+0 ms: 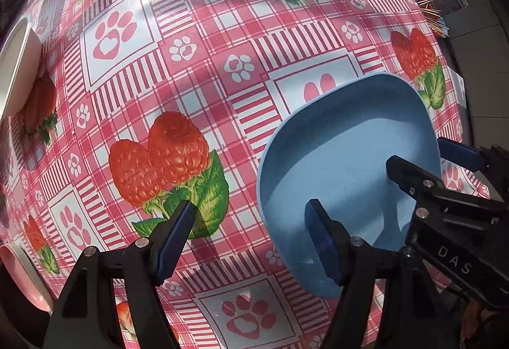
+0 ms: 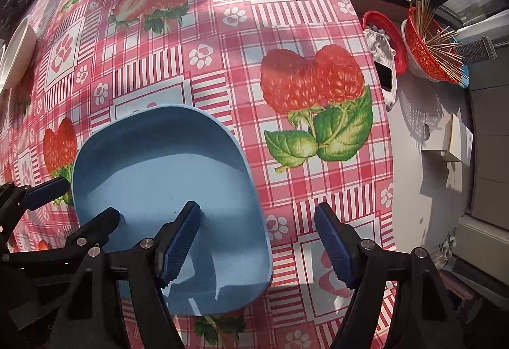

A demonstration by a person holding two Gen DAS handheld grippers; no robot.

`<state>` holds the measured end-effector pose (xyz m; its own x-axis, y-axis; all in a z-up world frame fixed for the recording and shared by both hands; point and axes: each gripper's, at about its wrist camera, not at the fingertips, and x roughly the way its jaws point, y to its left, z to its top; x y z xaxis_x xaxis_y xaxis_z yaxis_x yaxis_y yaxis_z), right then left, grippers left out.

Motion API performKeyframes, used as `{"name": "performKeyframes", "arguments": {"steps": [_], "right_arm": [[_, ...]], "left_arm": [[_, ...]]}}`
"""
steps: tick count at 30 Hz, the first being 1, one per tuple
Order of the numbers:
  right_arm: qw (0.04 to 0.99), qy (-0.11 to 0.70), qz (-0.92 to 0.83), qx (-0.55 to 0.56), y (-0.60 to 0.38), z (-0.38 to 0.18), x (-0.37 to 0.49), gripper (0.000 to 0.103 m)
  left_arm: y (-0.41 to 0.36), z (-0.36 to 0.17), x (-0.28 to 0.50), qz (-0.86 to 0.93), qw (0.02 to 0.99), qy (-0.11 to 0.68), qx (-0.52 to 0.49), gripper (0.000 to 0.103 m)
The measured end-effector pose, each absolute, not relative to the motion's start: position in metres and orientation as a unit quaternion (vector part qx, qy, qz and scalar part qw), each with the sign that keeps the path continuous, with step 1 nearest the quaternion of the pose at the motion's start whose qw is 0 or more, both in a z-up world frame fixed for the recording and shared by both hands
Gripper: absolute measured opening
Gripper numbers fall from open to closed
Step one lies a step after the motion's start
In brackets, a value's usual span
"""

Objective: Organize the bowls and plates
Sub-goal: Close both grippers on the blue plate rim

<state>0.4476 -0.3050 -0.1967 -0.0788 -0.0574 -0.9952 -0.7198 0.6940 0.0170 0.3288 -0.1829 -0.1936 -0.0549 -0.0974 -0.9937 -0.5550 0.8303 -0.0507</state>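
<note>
I bring both tools to a matte, pale-blue plastic dish with rounded corners and a shallow well (image 2: 165, 190), which sits on the tabletop under a glossy pink-checked oilcloth printed with berries and paw marks (image 2: 222, 69). My right tool (image 2: 259, 244) is spread wide and straddles the dish's right rim: one ribbed blue pad hangs over the well, the other outside over the cloth, a placing I judge is meant to pinch that thin wall. My left tool (image 1: 251, 241) is equally wide, one pad over the dish's left side and the other over a printed raspberry, so neither holds anything yet. The dish looks light, rigid and smooth, and a firm bite on the rim should keep it from sliding. At the far left edge of the tabletop a white round bowl (image 1: 16, 69) waits, and a pink-rimmed round plate (image 1: 25, 279) shows at the near left corner, probably the pieces to be grouped. Beyond the right edge, red mesh baskets with wooden skewers (image 2: 429, 50) stand on the floor.
</note>
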Motion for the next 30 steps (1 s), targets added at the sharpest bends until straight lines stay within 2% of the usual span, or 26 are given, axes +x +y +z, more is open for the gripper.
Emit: {"name": "performKeyframes", "arguments": {"steps": [1,5,6,7,9,10,16,30], "right_arm": [[0.614,0.686,0.271,-0.281,-0.305,-0.198,0.448,0.066],[0.617,0.687,0.278,-0.266,-0.31,-0.199,0.45,0.056],[0.617,0.685,0.281,-0.265,-0.31,-0.198,0.449,0.045],[0.619,0.683,0.285,-0.263,-0.307,-0.195,0.446,0.028],[0.619,0.686,0.28,-0.259,-0.306,-0.194,0.445,0.025],[0.619,0.689,0.277,-0.255,-0.306,-0.193,0.445,0.023],[0.611,0.699,0.28,-0.243,-0.308,-0.191,0.428,0.02],[0.591,0.726,0.276,-0.218,-0.26,-0.185,0.34,0.02]], "left_arm": [[-0.184,-0.195,0.329,0.18,0.647,0.703,-0.233,0.075],[-0.199,-0.201,0.342,0.191,0.648,0.699,-0.234,0.073],[-0.201,-0.202,0.341,0.191,0.651,0.697,-0.231,0.072],[-0.203,-0.202,0.341,0.19,0.655,0.695,-0.227,0.066],[-0.201,-0.19,0.34,0.183,0.665,0.692,-0.214,0.052],[-0.2,-0.187,0.339,0.179,0.668,0.691,-0.21,0.041],[-0.186,-0.182,0.33,0.16,0.68,0.683,-0.213,0.019],[-0.12,-0.181,0.226,0.164,0.684,0.682,-0.201,0.019]]}}
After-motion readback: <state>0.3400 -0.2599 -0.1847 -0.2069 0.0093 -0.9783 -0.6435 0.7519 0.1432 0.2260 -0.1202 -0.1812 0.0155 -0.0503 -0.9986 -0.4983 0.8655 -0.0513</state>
